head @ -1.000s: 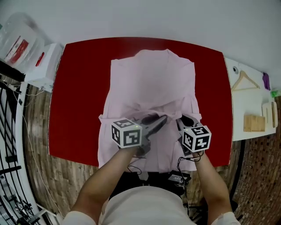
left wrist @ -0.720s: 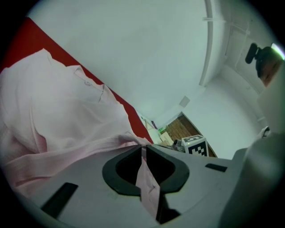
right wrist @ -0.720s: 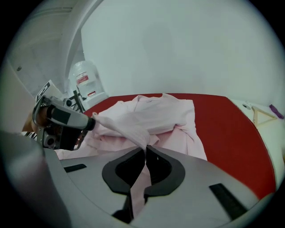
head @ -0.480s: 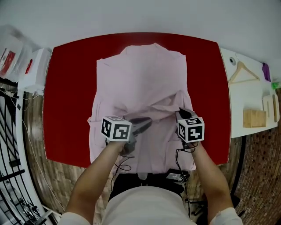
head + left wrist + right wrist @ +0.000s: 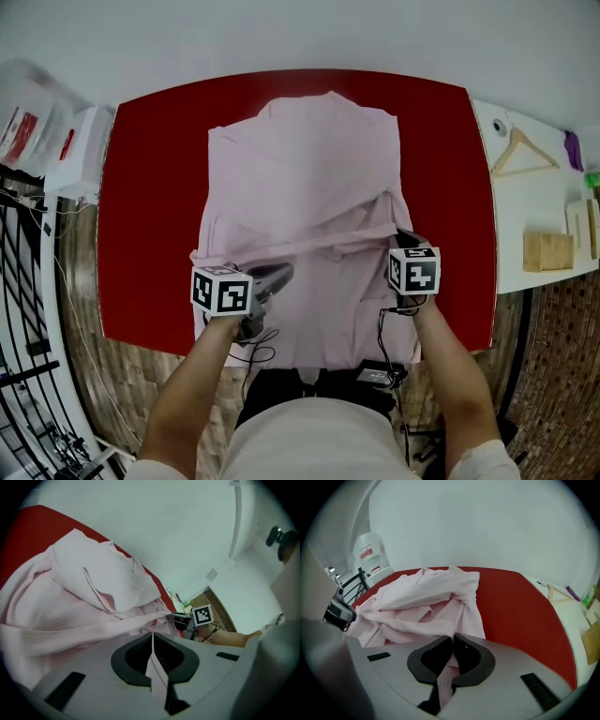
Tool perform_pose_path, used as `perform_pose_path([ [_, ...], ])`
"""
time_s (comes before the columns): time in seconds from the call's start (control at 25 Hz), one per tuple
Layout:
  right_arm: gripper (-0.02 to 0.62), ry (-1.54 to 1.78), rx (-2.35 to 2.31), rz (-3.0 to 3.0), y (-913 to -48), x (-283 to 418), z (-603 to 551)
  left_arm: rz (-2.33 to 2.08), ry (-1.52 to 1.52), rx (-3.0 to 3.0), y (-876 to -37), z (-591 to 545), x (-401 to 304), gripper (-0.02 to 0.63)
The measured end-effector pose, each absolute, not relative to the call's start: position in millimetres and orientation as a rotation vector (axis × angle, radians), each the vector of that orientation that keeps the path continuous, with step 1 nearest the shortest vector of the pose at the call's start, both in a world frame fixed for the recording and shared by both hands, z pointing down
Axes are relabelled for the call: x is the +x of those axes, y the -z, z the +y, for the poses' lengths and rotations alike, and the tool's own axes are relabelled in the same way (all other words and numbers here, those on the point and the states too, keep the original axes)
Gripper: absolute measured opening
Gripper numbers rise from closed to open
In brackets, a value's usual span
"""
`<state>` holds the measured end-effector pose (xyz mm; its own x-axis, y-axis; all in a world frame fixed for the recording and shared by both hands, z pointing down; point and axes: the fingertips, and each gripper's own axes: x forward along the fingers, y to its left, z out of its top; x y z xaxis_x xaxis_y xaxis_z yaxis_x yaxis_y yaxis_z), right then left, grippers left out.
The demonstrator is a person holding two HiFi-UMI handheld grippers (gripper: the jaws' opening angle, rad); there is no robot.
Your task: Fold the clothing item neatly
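A pink garment [image 5: 309, 178] is spread across the red counter [image 5: 150, 206], its collar end toward the far edge and its near hem draped over the edge closest to the person. A band of the cloth is pulled taut across the lower part of the garment, from one gripper to the other.

The left gripper [image 5: 279, 273] is held at the garment's left side, near the counter's front edge. In the left gripper view its jaws [image 5: 152, 638] are seen pressed together, with a thin fold of the pink cloth clamped between them and trailing back through the dark pads. Bunched fabric is heaped just beyond the jaw tips, and the right gripper's marker cube [image 5: 202, 615] shows past it.

The right gripper [image 5: 406, 238] is placed at the garment's right side, a little farther from the person than the left one. In the right gripper view its jaws [image 5: 453, 641] are likewise clenched, and a narrow strip of the same cloth is pinched between them. Folded layers of the garment lie just ahead of the tips, with bare red counter to the right.

A wooden hanger [image 5: 518, 152] is seen on a white surface [image 5: 525, 211] right of the counter, well apart from the garment.
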<state>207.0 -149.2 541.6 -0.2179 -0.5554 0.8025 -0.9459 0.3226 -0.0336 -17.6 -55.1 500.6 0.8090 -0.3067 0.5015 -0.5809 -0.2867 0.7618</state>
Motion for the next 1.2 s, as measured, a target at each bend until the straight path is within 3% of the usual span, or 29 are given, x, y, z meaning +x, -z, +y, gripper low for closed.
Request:
perform_pose_path([
  [0.24,0.026,-0.66,1.36,-1.911,-537.5,211.4,-150.5,-0.754,-0.26,1.927,-483.1,-46.5,-34.4,0.012],
  [0.44,0.095,-0.651,1.357,-1.932,-534.3,219.5,-147.3,-0.825,-0.24,1.956,-470.3,-32.9,-47.3,0.012],
  [0.8,0.104,-0.589,1.254,-1.928,-536.7,225.0,-137.5,-0.934,-0.21,1.953,-456.9,-0.9,-68.4,0.012],
  [1.2,0.226,-0.375,1.049,-1.862,-532.8,226.7,-128.4,-0.923,-0.188,1.981,-449.9,32.3,-88.3,0.012],
])
